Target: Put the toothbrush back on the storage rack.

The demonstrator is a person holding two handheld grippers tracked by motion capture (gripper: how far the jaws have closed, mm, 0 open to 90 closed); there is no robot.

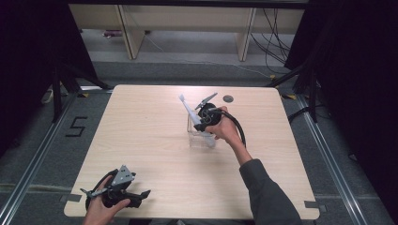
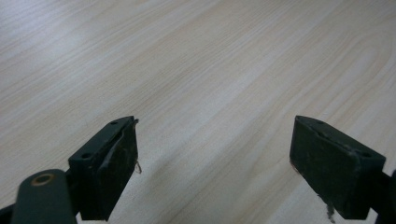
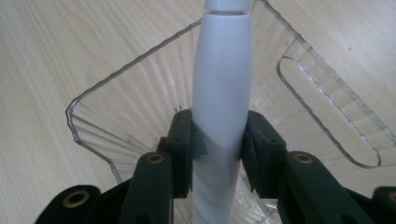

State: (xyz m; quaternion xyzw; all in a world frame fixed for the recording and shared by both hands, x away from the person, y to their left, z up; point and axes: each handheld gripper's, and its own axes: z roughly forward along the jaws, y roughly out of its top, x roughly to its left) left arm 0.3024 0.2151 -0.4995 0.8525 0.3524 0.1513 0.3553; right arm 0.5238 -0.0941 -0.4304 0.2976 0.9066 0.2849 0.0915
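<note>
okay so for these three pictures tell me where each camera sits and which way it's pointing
High view: above the person's side of the table, looking forward and down; both forearms, left gripper, right gripper.
Left gripper view: rides that gripper, facing bare tabletop; its two black fingers apart.
Right gripper view: rides that gripper, facing into a clear container; its fingers clamp a white electric toothbrush.
Shared: toothbrush and container appear in the high view and right gripper view.
</note>
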